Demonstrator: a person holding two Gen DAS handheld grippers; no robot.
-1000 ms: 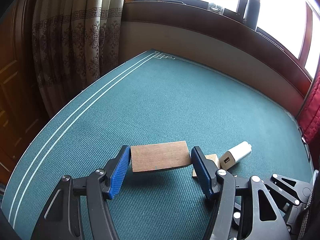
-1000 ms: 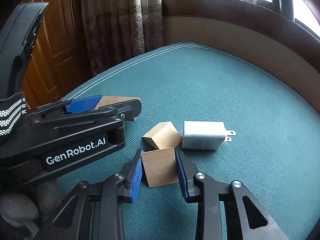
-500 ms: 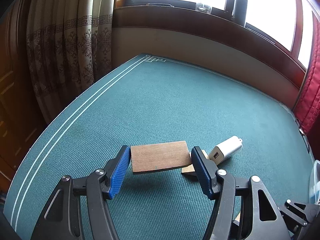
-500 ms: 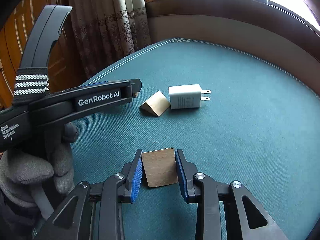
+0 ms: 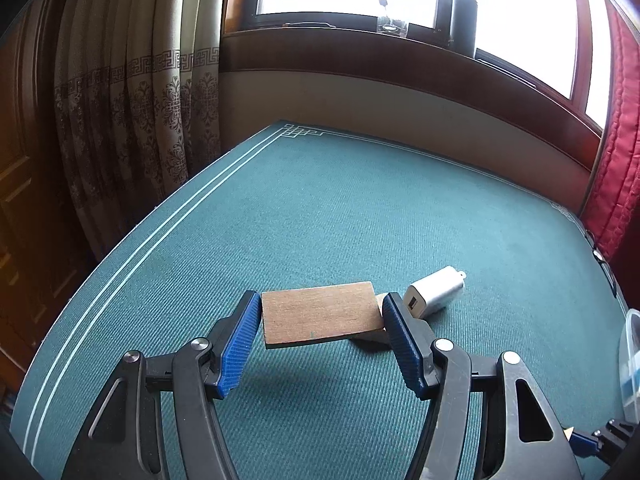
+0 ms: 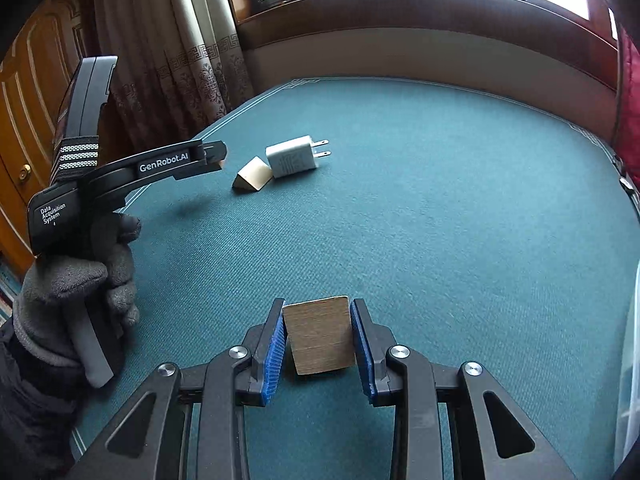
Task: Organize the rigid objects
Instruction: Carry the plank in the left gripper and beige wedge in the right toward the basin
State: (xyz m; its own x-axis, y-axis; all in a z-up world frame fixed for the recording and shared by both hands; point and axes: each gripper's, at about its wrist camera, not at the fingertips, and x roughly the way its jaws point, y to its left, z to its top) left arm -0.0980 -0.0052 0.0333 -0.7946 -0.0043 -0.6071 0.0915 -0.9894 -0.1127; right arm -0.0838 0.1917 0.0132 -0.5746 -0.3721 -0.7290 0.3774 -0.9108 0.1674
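A: What changed?
B: Right hand-held gripper (image 6: pixel 318 336), pinching the small tan wooden block (image 6: pixel 320 334), has lifted away from the table (image 6: pixel 440 200).
A: Left?
B: Left hand-held gripper (image 5: pixel 320 330) still clamps the flat brown wooden board (image 5: pixel 320 318), raised. Both look ready for sorting.

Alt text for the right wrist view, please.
The right tool grips a small wooden block above a teal tablecloth. Farther off lie a wooden wedge and white charger; at left, a gloved hand holds the left tool.
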